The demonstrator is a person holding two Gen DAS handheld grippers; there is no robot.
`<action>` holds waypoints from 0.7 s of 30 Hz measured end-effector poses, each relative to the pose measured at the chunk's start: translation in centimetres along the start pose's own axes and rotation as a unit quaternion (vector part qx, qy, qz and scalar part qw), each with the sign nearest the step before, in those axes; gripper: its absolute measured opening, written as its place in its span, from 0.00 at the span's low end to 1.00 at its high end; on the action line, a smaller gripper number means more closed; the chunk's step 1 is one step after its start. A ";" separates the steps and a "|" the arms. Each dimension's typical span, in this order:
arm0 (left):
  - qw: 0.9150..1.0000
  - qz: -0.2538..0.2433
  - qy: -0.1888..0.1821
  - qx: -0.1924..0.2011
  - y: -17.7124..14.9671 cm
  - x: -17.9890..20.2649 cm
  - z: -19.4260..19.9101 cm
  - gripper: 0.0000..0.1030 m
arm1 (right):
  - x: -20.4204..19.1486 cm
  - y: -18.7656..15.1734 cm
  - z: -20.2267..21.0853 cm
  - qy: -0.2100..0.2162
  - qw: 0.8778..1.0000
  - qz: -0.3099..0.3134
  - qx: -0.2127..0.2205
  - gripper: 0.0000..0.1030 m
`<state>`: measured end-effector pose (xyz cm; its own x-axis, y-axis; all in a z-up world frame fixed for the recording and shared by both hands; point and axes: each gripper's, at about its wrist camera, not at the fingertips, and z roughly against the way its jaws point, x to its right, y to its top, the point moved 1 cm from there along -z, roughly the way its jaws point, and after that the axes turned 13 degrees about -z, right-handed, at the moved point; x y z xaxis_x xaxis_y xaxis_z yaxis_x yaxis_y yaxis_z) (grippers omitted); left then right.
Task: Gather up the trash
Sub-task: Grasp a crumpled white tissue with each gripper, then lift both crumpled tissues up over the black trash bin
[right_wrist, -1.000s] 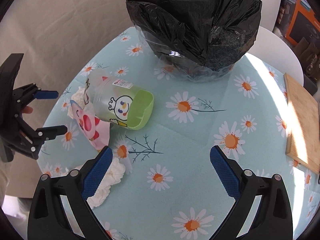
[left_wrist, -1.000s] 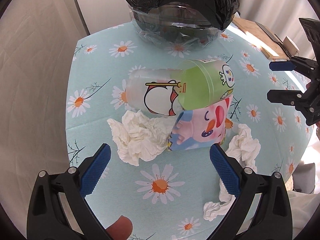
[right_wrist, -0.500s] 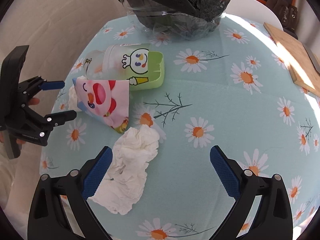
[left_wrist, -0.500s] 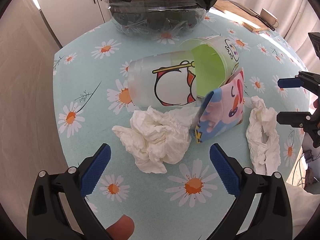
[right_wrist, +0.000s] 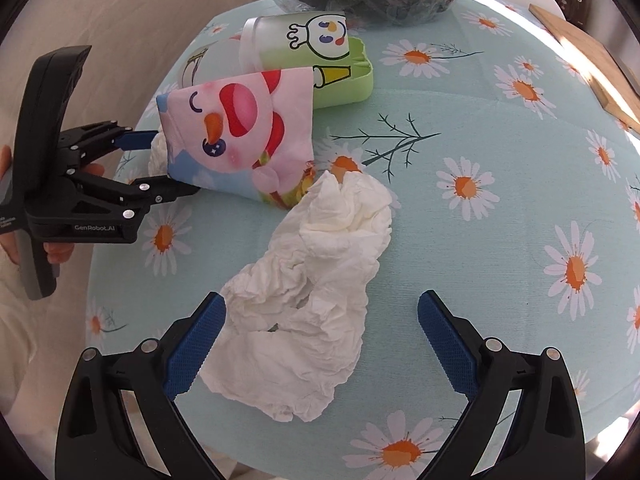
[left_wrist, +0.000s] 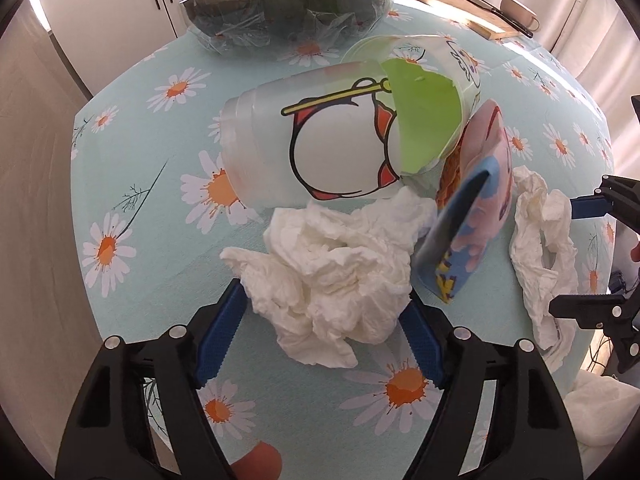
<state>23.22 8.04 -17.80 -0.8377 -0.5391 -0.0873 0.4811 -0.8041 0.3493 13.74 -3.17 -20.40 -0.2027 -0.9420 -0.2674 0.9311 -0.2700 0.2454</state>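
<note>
A crumpled white tissue (left_wrist: 340, 272) lies between the fingers of my left gripper (left_wrist: 320, 336), which is open around it. A second crumpled tissue (right_wrist: 308, 304) lies in front of my right gripper (right_wrist: 320, 340), open, its left finger at the tissue's edge. Behind them lie a frosted plastic cup (left_wrist: 304, 140) with a cartoon print, a green cup (right_wrist: 336, 64) and a pink cartoon packet (right_wrist: 244, 136). The bin with a black bag (left_wrist: 288, 8) stands at the far side. The left gripper also shows in the right wrist view (right_wrist: 168, 164).
The round table has a daisy tablecloth (right_wrist: 500, 184). A wooden board (right_wrist: 592, 60) lies at the far right, with a knife (left_wrist: 500, 16) and a white cup (left_wrist: 516, 8) on it. The table edge is close on the left and near sides.
Both grippers moved forward and down toward the tissues. The left gripper now straddles its tissue with narrower jaws; the right gripper came up to the second tissue.
</note>
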 end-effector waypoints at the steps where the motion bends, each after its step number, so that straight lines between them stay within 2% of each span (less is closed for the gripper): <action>1: 1.000 -0.001 -0.004 0.005 0.1 0.0 0.1 0.61 | -0.3 -0.1 0.1 -0.014 1.000 0.009 0.012 0.70; 2: 1.000 0.002 -0.005 0.007 0.2 -0.1 0.2 0.54 | -0.6 -0.2 0.1 -0.029 0.999 0.016 0.021 0.55; 3: 1.000 0.006 -0.008 0.003 0.4 -0.1 0.2 0.53 | -0.7 -0.2 0.2 -0.032 0.999 0.019 0.024 0.47; 4: 1.000 0.007 -0.011 0.001 0.4 -0.1 0.3 0.50 | -0.7 -0.2 0.3 -0.024 0.999 0.019 0.023 0.35; 5: 1.000 0.005 -0.011 0.001 0.3 -0.1 0.4 0.47 | -0.6 -0.1 0.3 -0.012 1.000 0.016 0.019 0.28; 9: 1.000 0.013 -0.024 0.001 -0.3 -0.4 1.1 0.44 | 0.1 0.4 0.9 -0.003 1.000 0.007 0.021 0.21; 14: 1.000 0.012 -0.006 -0.004 -1.4 -0.7 2.4 0.42 | 0.7 1.0 1.9 0.006 1.000 0.016 0.016 0.15; 18: 1.000 0.008 0.013 -0.007 -1.9 -0.9 3.3 0.42 | 1.0 2.1 2.9 0.002 0.999 0.034 0.020 0.14; 21: 0.999 0.024 0.023 -0.020 -2.4 -1.6 3.5 0.42 | 1.7 2.9 4.0 -0.005 0.999 0.037 0.031 0.14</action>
<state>22.47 11.73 -15.22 -0.8012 -0.5876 -0.1135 0.5313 -0.7857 0.3169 14.87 -6.30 -16.43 -0.1379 -0.9614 -0.2380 0.9228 -0.2120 0.3218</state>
